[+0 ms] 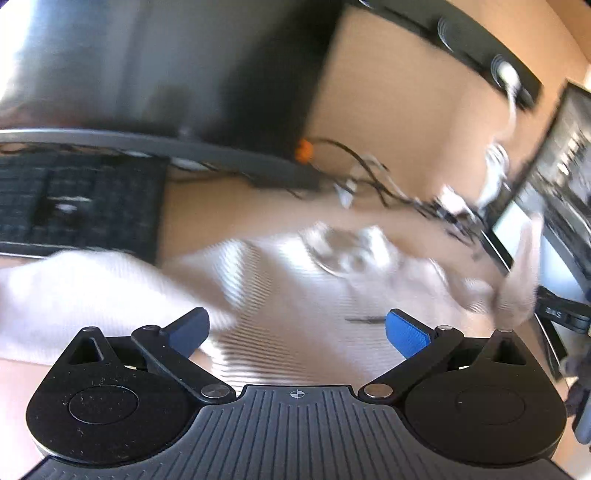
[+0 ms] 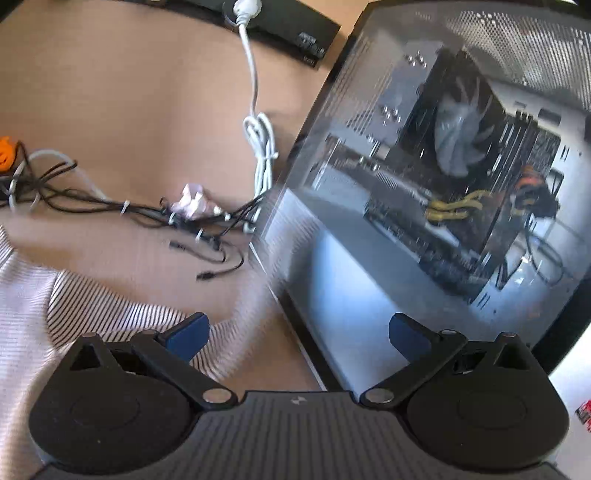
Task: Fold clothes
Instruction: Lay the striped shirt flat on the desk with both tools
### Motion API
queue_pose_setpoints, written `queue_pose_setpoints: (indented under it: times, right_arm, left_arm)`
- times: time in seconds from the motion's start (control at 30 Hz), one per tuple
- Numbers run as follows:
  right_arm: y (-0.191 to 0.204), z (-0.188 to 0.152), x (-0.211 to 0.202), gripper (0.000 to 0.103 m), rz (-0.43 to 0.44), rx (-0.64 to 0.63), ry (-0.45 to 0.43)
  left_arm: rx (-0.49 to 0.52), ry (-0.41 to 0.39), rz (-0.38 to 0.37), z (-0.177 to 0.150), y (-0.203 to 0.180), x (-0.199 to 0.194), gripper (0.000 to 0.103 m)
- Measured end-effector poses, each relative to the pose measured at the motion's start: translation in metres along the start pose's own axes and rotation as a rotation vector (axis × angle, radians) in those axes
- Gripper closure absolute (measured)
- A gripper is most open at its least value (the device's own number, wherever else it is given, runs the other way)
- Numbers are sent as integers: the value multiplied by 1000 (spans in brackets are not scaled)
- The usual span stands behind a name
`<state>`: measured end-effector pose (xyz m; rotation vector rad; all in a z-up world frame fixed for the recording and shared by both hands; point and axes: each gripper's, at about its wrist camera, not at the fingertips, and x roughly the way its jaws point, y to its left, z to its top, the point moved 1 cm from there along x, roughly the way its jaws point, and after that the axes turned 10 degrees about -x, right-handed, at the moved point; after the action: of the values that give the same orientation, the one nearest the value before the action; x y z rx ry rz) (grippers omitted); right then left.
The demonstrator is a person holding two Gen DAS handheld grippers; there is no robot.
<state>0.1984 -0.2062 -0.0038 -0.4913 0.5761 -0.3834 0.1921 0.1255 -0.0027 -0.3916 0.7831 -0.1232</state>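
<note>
Tan wooden desktop point(image 2: 129, 92) fills most of both views. Right wrist view: glass-sided black PC case point(image 2: 443, 184) takes the right half, w/ a pale fan and yellow cables visible inside. Left of centre: tangle of thin black wires point(image 2: 207, 221); looped white cable point(image 2: 258, 140) runs down from a flat black power strip point(image 2: 295, 29) at top edge. Left wrist view, blurred: black keyboard point(image 1: 81, 206) at mid left, dark monitor point(image 1: 184, 66) above it in upper left. Small orange item point(image 1: 304, 149) centre. Strong sunlight from left, glare in upper-left corner.
</note>
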Motion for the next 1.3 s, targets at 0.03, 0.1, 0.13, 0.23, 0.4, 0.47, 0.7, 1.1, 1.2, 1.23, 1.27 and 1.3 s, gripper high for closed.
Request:
queue_pose_setpoints:
  times: [0.03, 0.1, 0.13, 0.23, 0.4, 0.47, 0.7, 1.1, 1.2, 1.23, 1.27, 1.3]
  right_arm:
    - [0, -2, -1, 0, 16, -2, -3]
    - [0, -5, -5, 0, 58, -12, -13]
    - [-1, -4, -8, 0, 93, -23, -22]
    - [1, -4, -22, 0, 265, -63, -56]
    - [13, -15, -49, 0, 367, -241, -100]
    - [16, -22, -50, 0, 364, -276, -85]
    - [37, -46, -57, 0, 441, -328, -31]
    - [53, -69, -67, 0, 311, -525, -95]
    - [53, -65, -67, 0, 297, -532, -74]
    - [52, -64, -68, 0, 294, -535, -69]
    - [50, -62, -69, 0, 304, -522, -63]
    - [47, -60, -71, 0, 319, -504, -58]
  left_arm:
    - [7, 17, -12, -3, -4, 5, 0]
    - [6, 54, -36, -10, -8, 17, 0]
    - [1, 72, -43, -12, -9, 23, 0]
    - [-27, 123, -59, -20, -10, 34, 0]
    - [-37, 146, -58, -22, -2, 51, 0]
    - [-16, 141, -45, -17, -3, 56, 0]
    - [-40, 143, -29, 10, 3, 77, 0]
    - [-28, 183, -38, 7, 4, 68, 0]
    - [-34, 182, -61, 6, 0, 56, 0]
    - [-25, 179, -74, 5, -4, 51, 0]
    - [-15, 178, -91, 4, -8, 47, 0]
    - [-10, 184, -119, 2, -12, 43, 0]
